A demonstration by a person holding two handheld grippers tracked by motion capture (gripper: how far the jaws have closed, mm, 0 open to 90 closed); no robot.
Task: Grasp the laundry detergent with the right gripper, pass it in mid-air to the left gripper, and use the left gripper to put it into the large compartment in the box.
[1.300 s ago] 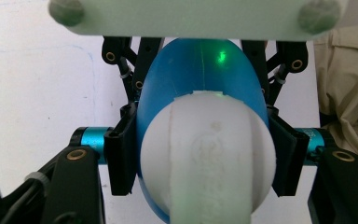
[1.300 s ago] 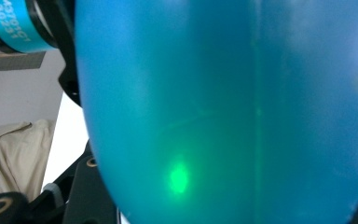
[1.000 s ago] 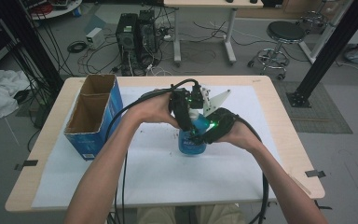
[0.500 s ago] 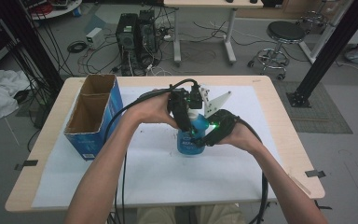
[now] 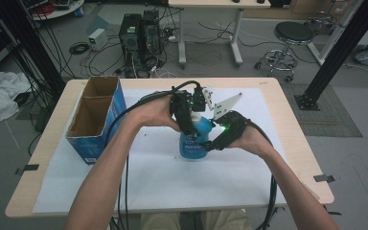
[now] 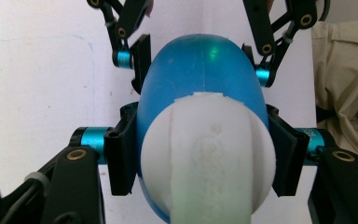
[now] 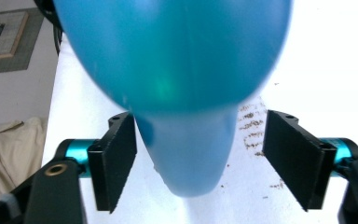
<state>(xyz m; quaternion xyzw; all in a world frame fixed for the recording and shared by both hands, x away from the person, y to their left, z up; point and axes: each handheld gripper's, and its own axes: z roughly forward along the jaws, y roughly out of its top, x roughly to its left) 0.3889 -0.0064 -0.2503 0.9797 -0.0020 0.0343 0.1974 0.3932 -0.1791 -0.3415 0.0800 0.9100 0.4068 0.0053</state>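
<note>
Left gripper (image 6: 198, 161) is closed on the blue bottle (image 5: 195, 139) just under its white cap (image 6: 209, 158), both pads pressing the neck. Near the middle of the high view the bottle stands on the white sheet (image 5: 172, 187). Right gripper (image 7: 212, 161) stands wide around the lower body, and only its left pad seems to touch. To do this step well, I think the right jaws should close slowly and evenly while the left one keeps the bottle upright, so it does not tip.
</note>
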